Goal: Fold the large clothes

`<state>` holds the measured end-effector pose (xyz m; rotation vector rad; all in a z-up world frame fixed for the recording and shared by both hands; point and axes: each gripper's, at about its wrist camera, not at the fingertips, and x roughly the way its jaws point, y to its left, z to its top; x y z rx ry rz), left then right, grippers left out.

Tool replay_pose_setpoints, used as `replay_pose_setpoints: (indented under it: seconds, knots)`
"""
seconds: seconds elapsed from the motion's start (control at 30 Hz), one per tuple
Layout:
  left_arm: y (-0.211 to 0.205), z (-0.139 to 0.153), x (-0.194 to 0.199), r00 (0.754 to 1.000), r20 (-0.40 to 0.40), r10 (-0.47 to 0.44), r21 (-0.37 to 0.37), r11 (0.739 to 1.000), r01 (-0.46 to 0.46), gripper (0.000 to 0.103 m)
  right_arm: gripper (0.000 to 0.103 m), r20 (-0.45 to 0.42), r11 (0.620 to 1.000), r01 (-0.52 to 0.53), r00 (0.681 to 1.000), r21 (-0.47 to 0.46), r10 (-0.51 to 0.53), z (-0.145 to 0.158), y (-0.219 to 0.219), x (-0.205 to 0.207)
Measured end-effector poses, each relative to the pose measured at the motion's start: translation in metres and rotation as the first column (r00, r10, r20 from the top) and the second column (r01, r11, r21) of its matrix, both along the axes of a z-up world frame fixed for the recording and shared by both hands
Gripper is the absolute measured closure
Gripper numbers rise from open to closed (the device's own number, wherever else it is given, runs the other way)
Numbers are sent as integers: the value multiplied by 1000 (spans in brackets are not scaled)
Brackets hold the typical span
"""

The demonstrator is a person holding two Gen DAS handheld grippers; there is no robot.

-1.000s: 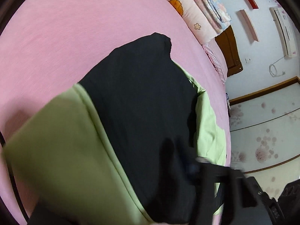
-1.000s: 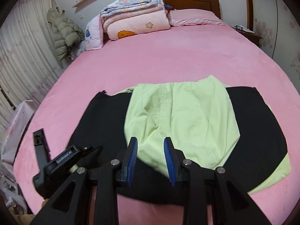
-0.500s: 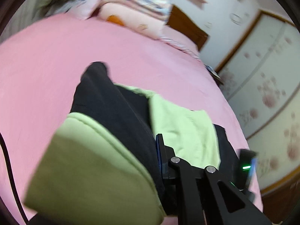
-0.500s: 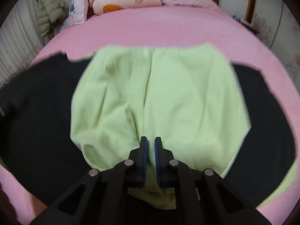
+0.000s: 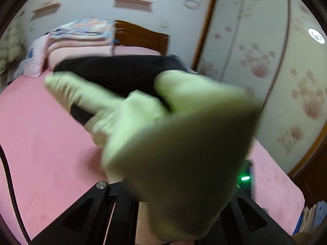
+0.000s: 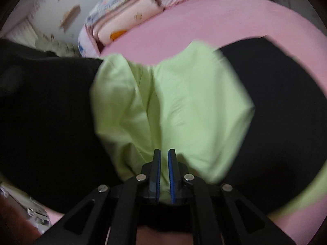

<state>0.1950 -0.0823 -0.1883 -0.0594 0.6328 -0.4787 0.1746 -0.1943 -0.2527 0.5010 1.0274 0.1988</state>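
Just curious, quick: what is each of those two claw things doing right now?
Left gripper: shut on the green-and-black garment, lifted.
Right gripper: shut on the same garment's green edge.

The left wrist camera looks along its gripper across the bed (image 5: 47, 143) toward the headboard (image 5: 143, 36) and wardrobe (image 5: 265, 61), with green-and-black clothing (image 5: 179, 143) right against the lens. The right wrist camera tilts down, close over the same clothing (image 6: 173, 102) at the bed's (image 6: 204, 16) near edge. Both views share the folded blankets (image 5: 85, 32).
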Motion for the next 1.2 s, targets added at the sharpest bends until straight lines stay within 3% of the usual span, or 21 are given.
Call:
replay_pose_setpoints:
  seconds: [0.1,0.2,0.37,0.47,0.5,0.57,0.6,0.7,0.77,0.87,0.97,1.03,1.13,1.2]
  knots:
    - [-50,-11,3,996,-19,-86,42,995,87,96,96,42,998,48,998,-41,-46,22,-51,-28]
    - [-99,-38,4,984,-72,-164,110,979,172,95,96,31,983,99,995,-155,-95,28,-104,-55]
    - [-150,-109,10,951,-259,-170,256,937,237,91,96,-40,956,154,985,-250,-169,15,-160,-81]
    - [-157,-129,9,941,-304,-147,317,916,246,83,96,-48,949,189,977,-253,-207,15,-177,-87]
    - [-157,-128,7,942,-299,-151,322,914,248,80,96,-46,949,194,976,-247,-212,16,-180,-87]
    - [-151,-122,5,929,-320,-184,292,914,282,59,91,-38,954,203,975,-222,-217,20,-181,-85]
    - [-150,-117,0,918,-341,-202,260,918,299,43,85,-36,956,206,975,-209,-218,22,-182,-84]
    - [-136,-87,-11,904,-349,-247,151,937,314,39,67,-25,966,209,976,-150,-215,34,-183,-79]
    - [-120,-63,-20,916,-315,-249,99,951,293,39,61,-4,971,214,977,-106,-215,41,-188,-75]
    - [-98,-39,-25,949,-258,-180,95,973,210,39,57,1,974,223,975,-24,-224,48,-189,-65]
    - [-68,-33,-15,971,-233,-43,117,991,72,36,53,-15,974,223,975,28,-223,51,-185,-52]
    - [-55,-42,3,968,-245,47,180,984,-2,36,49,-42,982,188,981,11,-188,46,-176,-42]
    - [-39,-74,22,946,-272,177,319,944,-85,36,49,-119,992,119,985,-29,-122,30,-162,-28]
    - [-24,-89,28,933,-280,225,339,933,-123,36,49,-169,995,82,981,-63,-92,15,-152,-17]
